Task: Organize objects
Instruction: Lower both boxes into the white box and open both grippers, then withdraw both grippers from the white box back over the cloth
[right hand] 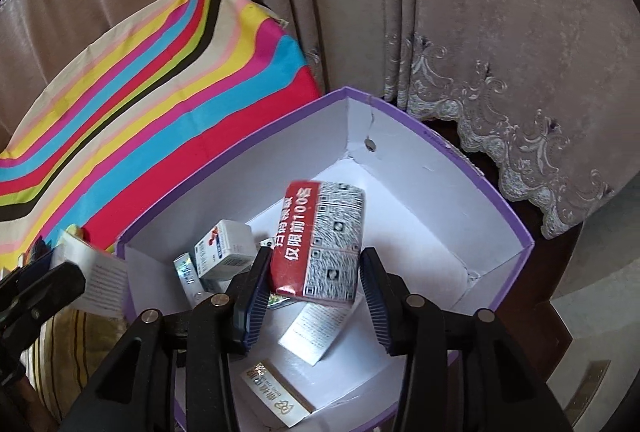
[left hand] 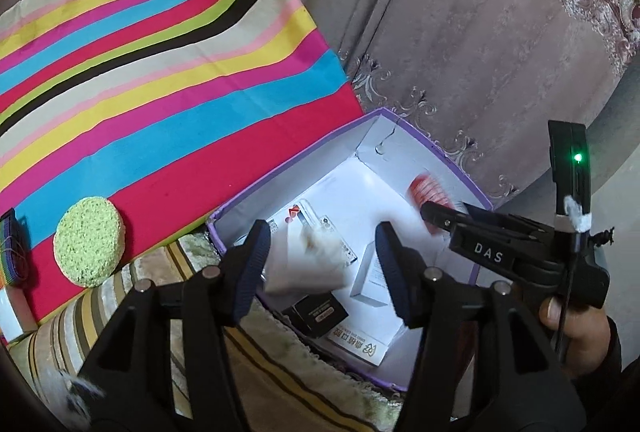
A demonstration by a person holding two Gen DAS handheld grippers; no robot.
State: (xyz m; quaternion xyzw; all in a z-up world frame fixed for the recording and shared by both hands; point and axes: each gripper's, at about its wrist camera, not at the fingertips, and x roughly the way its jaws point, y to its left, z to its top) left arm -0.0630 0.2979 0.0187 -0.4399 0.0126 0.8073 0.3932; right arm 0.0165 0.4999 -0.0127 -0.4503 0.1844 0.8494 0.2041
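Observation:
A purple-rimmed white box (left hand: 452, 159) (right hand: 516, 228) holds several small cartons. My left gripper (left hand: 320, 264) is open over the box's near corner; a blurred white carton (left hand: 308, 264) lies between its fingers, apparently loose. My right gripper (right hand: 312, 292) is open over the box, with a red and white tissue pack (right hand: 320, 244) between its fingers; the right finger stands clear of it. In the left wrist view the right gripper (left hand: 480, 228) reaches over the box, the pack (left hand: 430, 191) a red blur at its tip. A green round sponge (left hand: 90, 242) lies on the striped cloth (left hand: 160, 71).
The striped cloth covers a table left of the box (right hand: 120, 103). A coloured elastic bundle (left hand: 14, 244) lies at its left edge. A striped rug (left hand: 280, 372) lies under the box. Curtains (right hand: 480, 31) hang behind. A dark round table edge (right hand: 568, 292) is right of the box.

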